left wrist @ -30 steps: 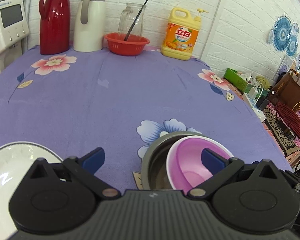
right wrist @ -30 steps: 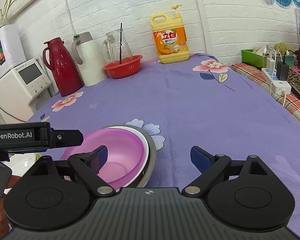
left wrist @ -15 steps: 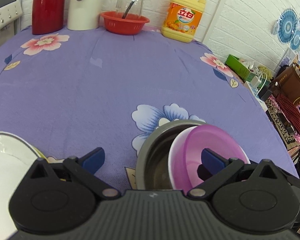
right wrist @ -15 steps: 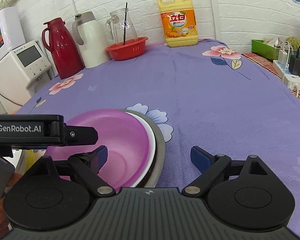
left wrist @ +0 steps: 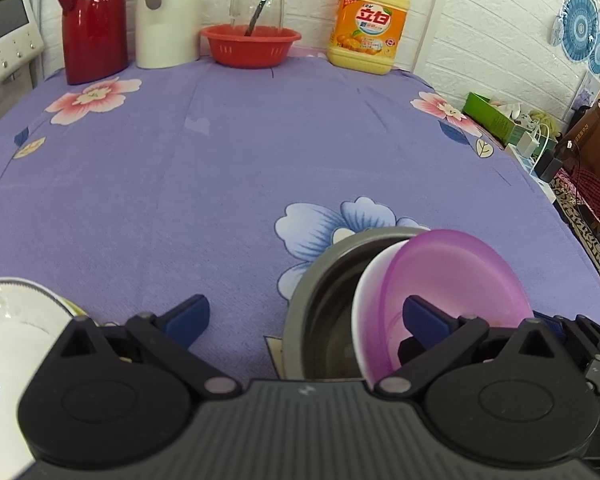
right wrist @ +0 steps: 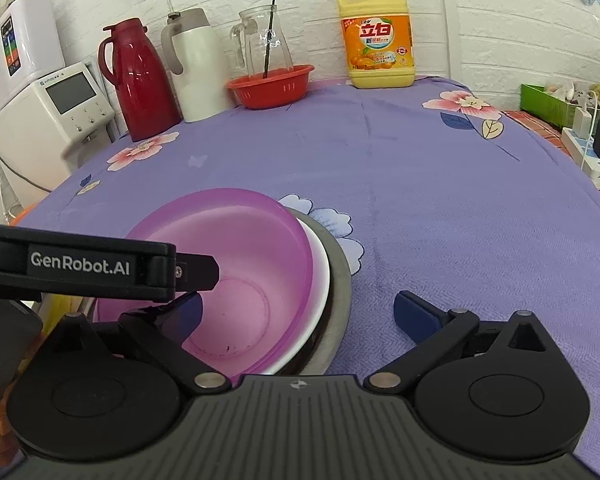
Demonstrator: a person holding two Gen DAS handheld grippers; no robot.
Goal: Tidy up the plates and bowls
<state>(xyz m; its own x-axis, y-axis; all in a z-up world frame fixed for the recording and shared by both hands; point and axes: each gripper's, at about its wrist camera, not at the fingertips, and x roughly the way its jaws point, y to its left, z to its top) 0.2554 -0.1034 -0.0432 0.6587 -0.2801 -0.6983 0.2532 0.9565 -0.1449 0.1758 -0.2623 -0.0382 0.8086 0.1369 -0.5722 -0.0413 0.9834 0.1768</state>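
My left gripper (left wrist: pixel 304 316) and right gripper (right wrist: pixel 298 308), both spread wide and holding nothing, have lifted a bit since a moment ago. The translucent purple plastic bowl (right wrist: pixel 256 264) sits tilted inside a white bowl (right wrist: pixel 320 256) in the grey metal bowl (right wrist: pixel 340 276), white ceramic plate (left wrist: pixel 8 320) well left. Loads of purple floral tablecloth (left wrist: pixel 204 168) ahead.

The cloth (left wrist: pixel 220 184) is showing purple with pink and blue flowers. The top bowl (right wrist: pixel 256 280) is looking pink-purple, sitting in a white bowl (right wrist: pixel 320 280) and a grey one (right wrist: pixel 340 280). The plate (left wrist: pixel 8 336) is looking white with a dark dotted edge. The bottle (right wrist: pixel 378 36) is glowing yellow and orange.
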